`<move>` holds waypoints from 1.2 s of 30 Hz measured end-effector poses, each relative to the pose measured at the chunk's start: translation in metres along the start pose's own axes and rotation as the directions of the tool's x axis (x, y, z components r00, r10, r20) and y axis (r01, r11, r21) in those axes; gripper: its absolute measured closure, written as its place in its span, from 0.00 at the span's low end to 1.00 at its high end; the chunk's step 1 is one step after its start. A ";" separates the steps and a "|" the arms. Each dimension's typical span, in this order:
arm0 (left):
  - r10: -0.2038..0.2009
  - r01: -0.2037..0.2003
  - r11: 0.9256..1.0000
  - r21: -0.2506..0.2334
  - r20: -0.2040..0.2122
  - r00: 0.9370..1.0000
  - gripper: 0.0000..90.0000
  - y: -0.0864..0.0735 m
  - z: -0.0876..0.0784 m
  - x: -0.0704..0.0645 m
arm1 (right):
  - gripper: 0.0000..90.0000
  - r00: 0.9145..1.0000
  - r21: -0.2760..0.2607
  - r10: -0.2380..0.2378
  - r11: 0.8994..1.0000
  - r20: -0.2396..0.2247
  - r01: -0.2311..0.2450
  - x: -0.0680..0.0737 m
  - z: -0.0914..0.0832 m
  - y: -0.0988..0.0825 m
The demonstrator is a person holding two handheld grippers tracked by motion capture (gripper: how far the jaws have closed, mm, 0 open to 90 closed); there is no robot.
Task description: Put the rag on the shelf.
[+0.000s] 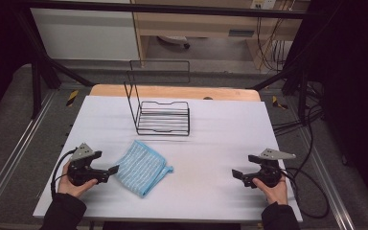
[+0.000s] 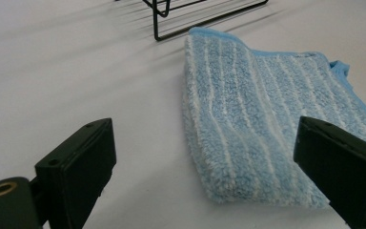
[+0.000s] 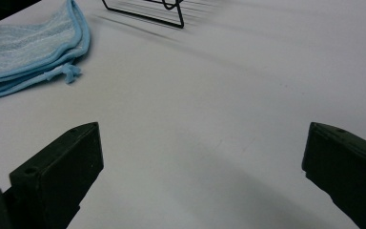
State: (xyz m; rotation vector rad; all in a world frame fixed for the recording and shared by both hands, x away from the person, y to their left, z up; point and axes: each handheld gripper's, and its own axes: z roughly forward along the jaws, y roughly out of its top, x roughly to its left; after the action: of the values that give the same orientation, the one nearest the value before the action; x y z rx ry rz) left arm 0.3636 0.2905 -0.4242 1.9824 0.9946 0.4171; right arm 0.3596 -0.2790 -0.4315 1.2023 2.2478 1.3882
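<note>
The left tongs (image 1: 114, 169) gape wide with nothing held, their flat black pads just beside a folded cloth (image 1: 140, 167) of fluffy blue terry with pale stripes, lying on the smooth white table (image 1: 220, 129). The right tongs (image 1: 236, 174), equally open and empty, sit well apart. Beyond stands a black wire rack (image 1: 163, 117).

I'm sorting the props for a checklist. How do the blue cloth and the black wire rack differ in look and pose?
The blue cloth is soft, striped terry, folded flat; the wire rack is rigid black wire that you can see through. The cloth lies low near the left tongs; the rack stands farther back with a tall upright frame on its left side. Both rest on the white table, untouched.
</note>
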 end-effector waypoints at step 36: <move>0.026 -0.026 0.999 0.029 0.001 1.000 0.13 0.019 0.015 -0.039 | 0.01 1.000 0.023 -0.008 1.000 0.006 0.008 0.002 0.004 -0.001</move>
State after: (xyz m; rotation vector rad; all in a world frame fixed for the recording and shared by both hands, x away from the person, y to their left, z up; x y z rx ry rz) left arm 0.3574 0.2457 -0.4140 2.0234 0.9810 0.4180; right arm 0.3601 -0.2751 -0.4337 1.2012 2.2682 1.3579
